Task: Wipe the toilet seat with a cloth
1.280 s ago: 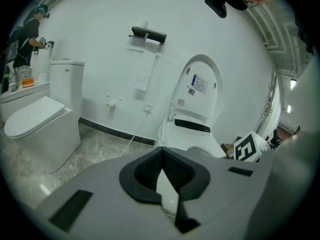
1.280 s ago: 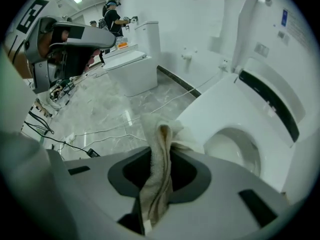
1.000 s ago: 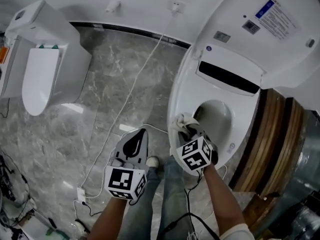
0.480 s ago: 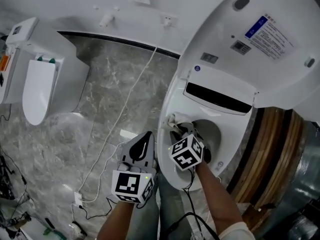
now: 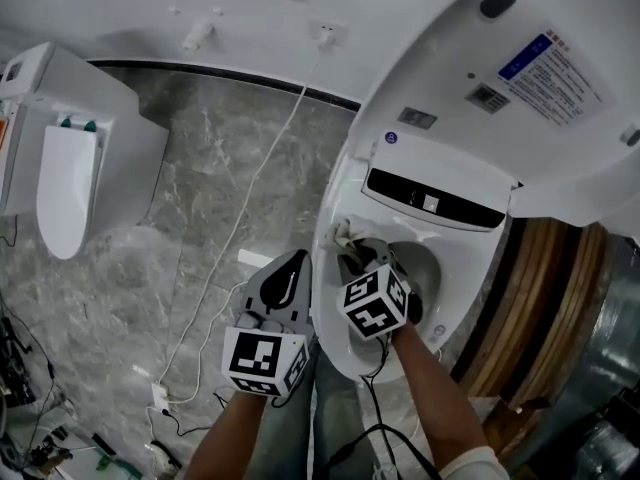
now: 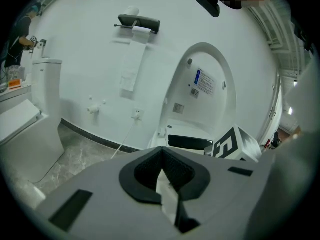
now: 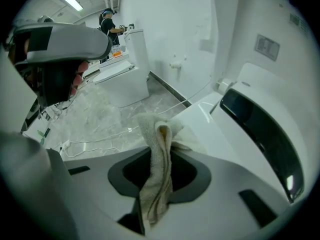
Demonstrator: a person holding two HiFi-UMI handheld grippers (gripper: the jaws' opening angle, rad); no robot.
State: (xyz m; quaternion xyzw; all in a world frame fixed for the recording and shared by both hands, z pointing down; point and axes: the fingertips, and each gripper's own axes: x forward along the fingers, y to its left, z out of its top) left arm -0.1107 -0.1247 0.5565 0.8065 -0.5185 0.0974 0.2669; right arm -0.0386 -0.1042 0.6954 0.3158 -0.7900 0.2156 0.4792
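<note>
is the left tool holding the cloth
No, the cloth is clamped in the right tool; the left tool is shut on nothing.

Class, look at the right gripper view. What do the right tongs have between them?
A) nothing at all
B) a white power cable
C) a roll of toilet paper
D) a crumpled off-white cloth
D: the grey right tongs are shut on the crumpled off-white cloth, whose free end lies by the white toilet seat.

Grey marble floor (image 5: 215, 148) bears a closed toilet (image 5: 70, 158), an open-lidded toilet (image 5: 440, 133), and a trailing white cable (image 5: 252, 186)
</note>
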